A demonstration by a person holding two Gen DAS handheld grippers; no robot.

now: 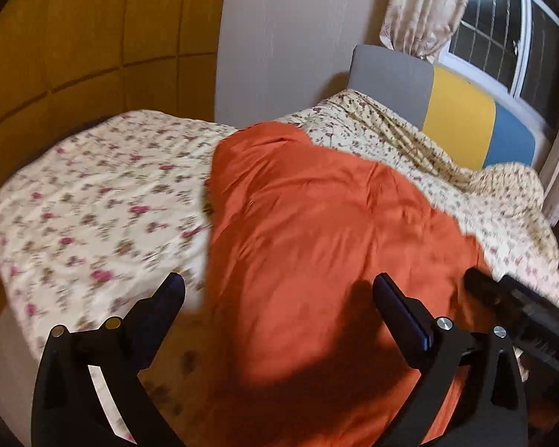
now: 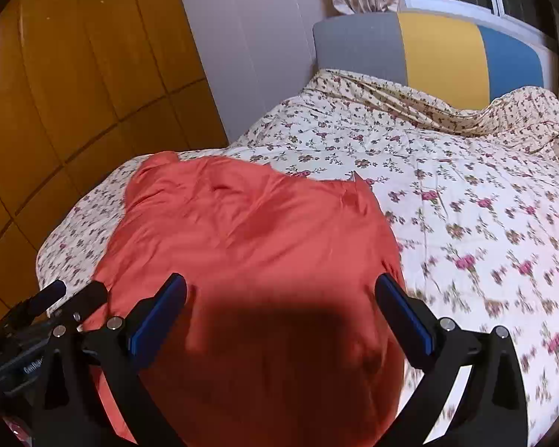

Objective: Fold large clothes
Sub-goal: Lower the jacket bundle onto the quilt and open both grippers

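Orange garment (image 2: 242, 246) spread on the floral bedspread (image 2: 466, 205) (bed against a grey, yellow and blue headboard (image 2: 439, 52)). Left gripper (image 1: 279, 298) and right gripper (image 2: 281, 298) are held above it, fingers parted, nothing grasped.

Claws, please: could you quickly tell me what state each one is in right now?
Left claw: open, holding nothing, above the orange garment.
Right claw: open, holding nothing.
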